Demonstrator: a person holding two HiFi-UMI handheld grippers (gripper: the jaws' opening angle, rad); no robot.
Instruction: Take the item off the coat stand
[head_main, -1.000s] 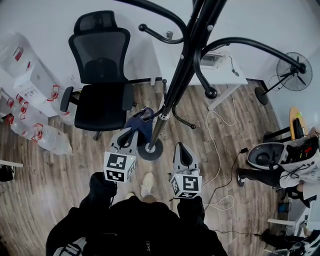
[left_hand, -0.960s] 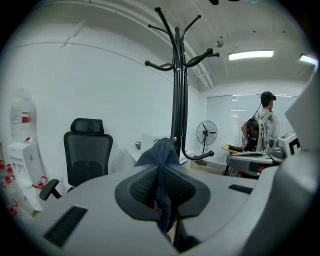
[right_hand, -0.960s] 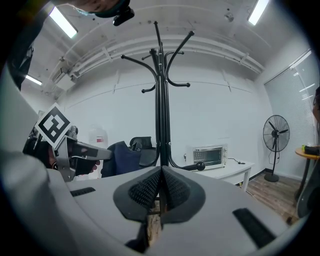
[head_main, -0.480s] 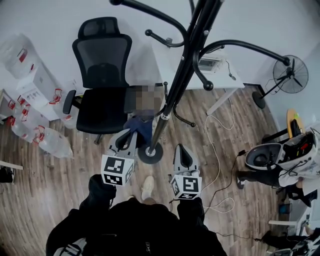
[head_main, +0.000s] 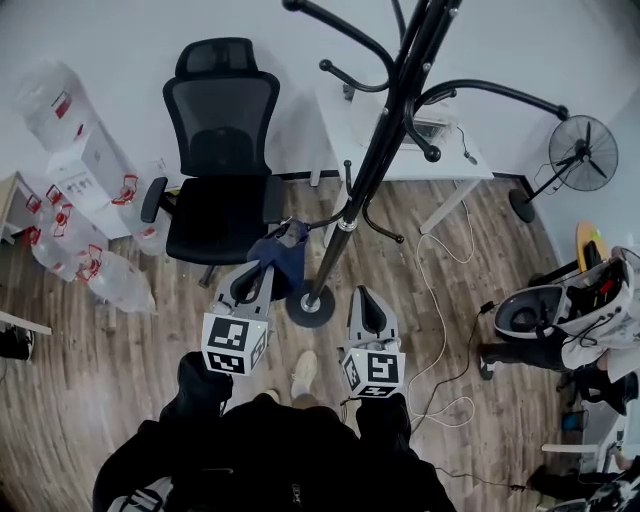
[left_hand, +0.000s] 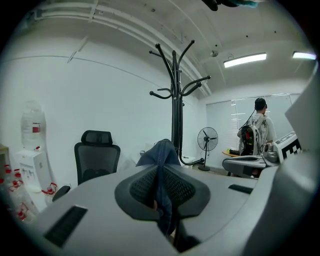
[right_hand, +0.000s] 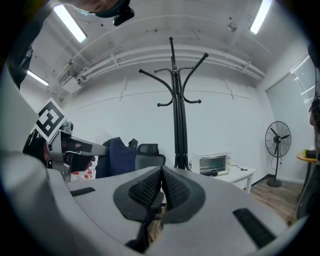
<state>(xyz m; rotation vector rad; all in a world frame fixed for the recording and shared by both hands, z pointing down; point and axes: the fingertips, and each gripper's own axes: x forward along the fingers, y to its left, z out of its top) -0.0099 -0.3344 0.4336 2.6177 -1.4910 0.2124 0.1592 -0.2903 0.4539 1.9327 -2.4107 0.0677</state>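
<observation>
The containers first: several large clear water jugs (head_main: 115, 282) with red labels lie on the wooden floor (head_main: 130, 400) at the left. One more jug (head_main: 45, 95) stands upside down on the white dispenser (head_main: 95, 165). Whether they hold water I cannot tell.

The left tool (left_hand: 160, 180) has its jaws pressed together on the blue cloth item (left_hand: 161, 152) (it looks like denim), and the fabric runs down between the ribbed pads. The right tool (right_hand: 161, 185) is also pressed together, with nothing between its jaws.

The head view shows the item just beside the pole of the black coat stand (head_main: 380, 150), close to a low hook. Contact with the hook cannot be judged from there. The right gripper view gives what the head view does not: the item hangs from the left tool well to the left of the stand and apart from it, in front of the black office chair (head_main: 220, 170). This view also shows a small oven (right_hand: 214, 163) on the white surface (right_hand: 247, 175).

The left gripper view shows the stand behind the item, a fan (left_hand: 206, 140) further back, and a person (left_hand: 258, 127) with a backpack standing at the right, back turned. In the head view I cannot pick this person out with certainty.
</observation>
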